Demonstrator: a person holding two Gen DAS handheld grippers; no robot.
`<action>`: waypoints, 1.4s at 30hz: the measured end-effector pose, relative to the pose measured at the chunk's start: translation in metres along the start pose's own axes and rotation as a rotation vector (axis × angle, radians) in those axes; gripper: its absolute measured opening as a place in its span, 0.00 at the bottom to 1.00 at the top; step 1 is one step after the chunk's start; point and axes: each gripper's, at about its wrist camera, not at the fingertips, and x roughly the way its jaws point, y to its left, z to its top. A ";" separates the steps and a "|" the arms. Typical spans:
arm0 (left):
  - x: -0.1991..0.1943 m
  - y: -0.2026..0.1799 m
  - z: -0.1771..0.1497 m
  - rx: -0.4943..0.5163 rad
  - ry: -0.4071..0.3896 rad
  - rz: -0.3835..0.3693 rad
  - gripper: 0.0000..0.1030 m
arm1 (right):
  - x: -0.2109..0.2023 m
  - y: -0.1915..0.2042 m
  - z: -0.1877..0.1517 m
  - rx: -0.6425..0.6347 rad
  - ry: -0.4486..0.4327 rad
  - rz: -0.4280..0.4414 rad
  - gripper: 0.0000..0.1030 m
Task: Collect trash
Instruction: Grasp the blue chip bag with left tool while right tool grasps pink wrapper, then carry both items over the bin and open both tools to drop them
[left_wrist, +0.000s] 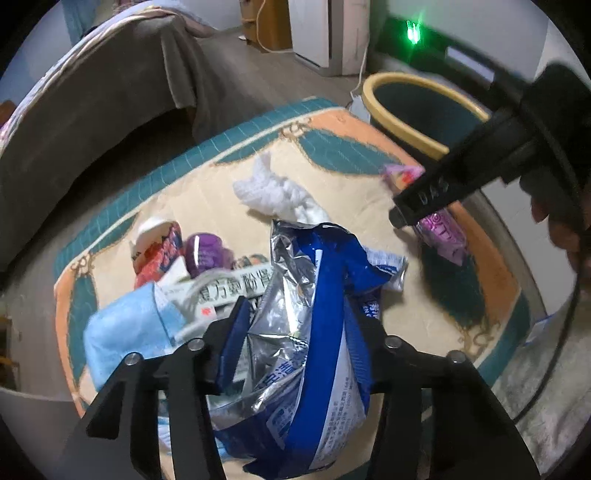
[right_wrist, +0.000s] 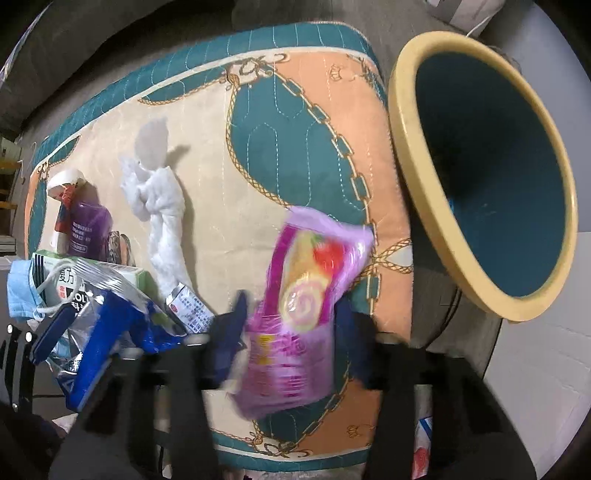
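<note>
Trash lies scattered on a quilted mat (right_wrist: 295, 122) on the floor, with the bin (right_wrist: 484, 173) just beside its edge. Largest item in hand: a blue foil bag (left_wrist: 295, 332), pinched by the left gripper (left_wrist: 295, 332). The right gripper (right_wrist: 291, 314) is clamped on a pink snack wrapper (right_wrist: 295, 321), near the bin. Smaller items remain: white tissue (right_wrist: 155, 192), blue face mask (left_wrist: 122, 332), purple bottle (right_wrist: 86, 229). Recommended: carry each wrapper fully over the rim before releasing, as light film may drift.
</note>
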 end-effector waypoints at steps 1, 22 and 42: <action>-0.002 0.002 0.002 -0.006 -0.008 -0.010 0.48 | -0.001 0.000 0.000 0.003 -0.008 0.008 0.27; -0.086 0.032 0.047 -0.097 -0.247 0.011 0.46 | -0.091 0.001 0.000 -0.087 -0.362 0.021 0.20; -0.153 0.084 0.085 -0.213 -0.348 0.066 0.46 | -0.197 0.005 -0.027 -0.227 -0.594 0.016 0.20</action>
